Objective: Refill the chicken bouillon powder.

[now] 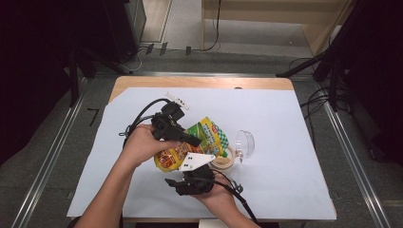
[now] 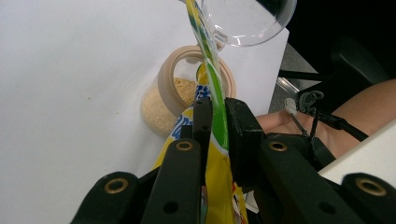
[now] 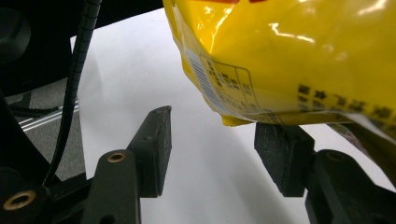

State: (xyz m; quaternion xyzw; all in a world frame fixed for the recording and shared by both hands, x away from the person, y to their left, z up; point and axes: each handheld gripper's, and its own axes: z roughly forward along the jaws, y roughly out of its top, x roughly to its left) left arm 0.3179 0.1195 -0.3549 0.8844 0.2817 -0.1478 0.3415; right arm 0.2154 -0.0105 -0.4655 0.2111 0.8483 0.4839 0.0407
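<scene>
Glossy yellow pouch (image 2: 219, 182) pinched in left gripper (image 2: 215, 116), right gripper (image 3: 212, 140) agape, empty.

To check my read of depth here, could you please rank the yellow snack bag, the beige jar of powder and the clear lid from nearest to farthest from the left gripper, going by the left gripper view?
1. Yellow snack bag: clamped between the left gripper's jaws.
2. Beige jar of powder: just beyond the jaw tips, slightly left, under the bag's end.
3. Clear lid: farthest, top right, past the jar.
</scene>
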